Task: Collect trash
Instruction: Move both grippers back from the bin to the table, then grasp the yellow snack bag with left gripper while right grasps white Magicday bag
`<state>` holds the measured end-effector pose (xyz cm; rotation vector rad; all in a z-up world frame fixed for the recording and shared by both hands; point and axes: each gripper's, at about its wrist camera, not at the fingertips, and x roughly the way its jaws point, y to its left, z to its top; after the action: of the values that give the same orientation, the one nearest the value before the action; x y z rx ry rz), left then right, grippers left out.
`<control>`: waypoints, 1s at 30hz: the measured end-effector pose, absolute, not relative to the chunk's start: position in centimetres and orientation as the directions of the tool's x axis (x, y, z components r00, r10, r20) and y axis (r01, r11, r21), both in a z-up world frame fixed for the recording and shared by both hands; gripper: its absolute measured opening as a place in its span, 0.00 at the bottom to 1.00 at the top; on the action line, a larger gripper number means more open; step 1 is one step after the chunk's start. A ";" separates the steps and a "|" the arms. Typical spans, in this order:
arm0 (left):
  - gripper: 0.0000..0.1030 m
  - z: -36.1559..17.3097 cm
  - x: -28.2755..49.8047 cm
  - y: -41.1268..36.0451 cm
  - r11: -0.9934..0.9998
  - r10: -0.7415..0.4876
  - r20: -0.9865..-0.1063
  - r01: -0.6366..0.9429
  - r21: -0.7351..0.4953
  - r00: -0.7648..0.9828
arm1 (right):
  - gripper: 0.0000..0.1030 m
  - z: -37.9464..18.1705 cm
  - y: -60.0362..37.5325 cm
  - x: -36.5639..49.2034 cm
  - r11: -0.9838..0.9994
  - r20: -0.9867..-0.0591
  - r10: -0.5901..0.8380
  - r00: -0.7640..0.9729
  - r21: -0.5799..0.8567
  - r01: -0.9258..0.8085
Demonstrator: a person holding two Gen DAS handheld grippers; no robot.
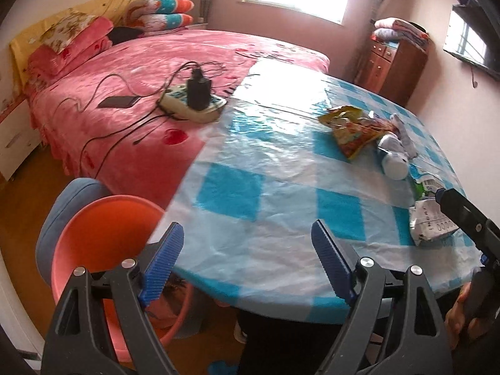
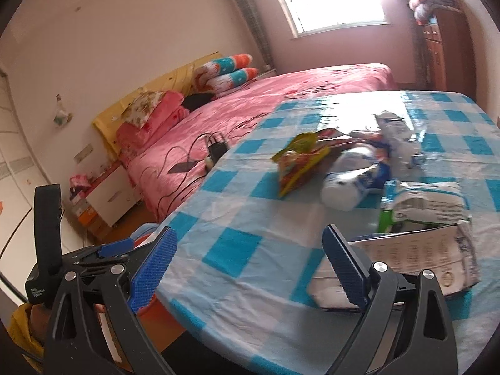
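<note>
Trash lies on a table with a blue-and-white checked cover (image 1: 281,168) (image 2: 237,218). There is a yellow-red snack bag (image 1: 353,128) (image 2: 300,159), a crumpled white-blue wrapper (image 1: 394,156) (image 2: 350,184), a white printed packet (image 1: 429,223) (image 2: 412,256) and a green-white packet (image 1: 423,186) (image 2: 422,206). My left gripper (image 1: 247,262) is open and empty over the table's near edge. My right gripper (image 2: 250,268) is open and empty, its right finger next to the white printed packet. The right gripper also shows at the right edge of the left wrist view (image 1: 462,209).
An orange bin (image 1: 106,250) inside a blue one stands on the floor left of the table. A pink bed (image 1: 150,93) holds a power strip (image 1: 193,103), cables and a phone. A wooden cabinet (image 1: 393,65) stands by the far wall.
</note>
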<state>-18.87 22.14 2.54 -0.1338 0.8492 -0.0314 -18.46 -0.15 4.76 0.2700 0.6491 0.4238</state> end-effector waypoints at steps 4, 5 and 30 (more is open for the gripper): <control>0.82 2.9 -18.3 20.4 0.992 -0.099 -0.745 0.007 -0.125 0.659 | 0.90 4.6 -1.8 -18.4 0.881 -0.518 0.449 0.728 0.393 -0.263; 0.82 3.0 -18.0 19.9 0.992 -0.103 -0.747 0.016 -0.123 0.657 | 0.90 4.6 -2.3 -18.3 0.881 -0.516 0.446 0.732 0.397 -0.257; 0.82 2.7 -3.7 12.3 0.895 -0.395 -0.724 0.060 -0.442 0.566 | 0.90 6.2 -13.4 -12.0 0.915 -0.597 0.303 0.743 0.400 -0.052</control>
<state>-3.73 12.30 2.73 -0.3927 0.9367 -0.2754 -11.98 -13.39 6.24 0.3740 0.7107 0.2000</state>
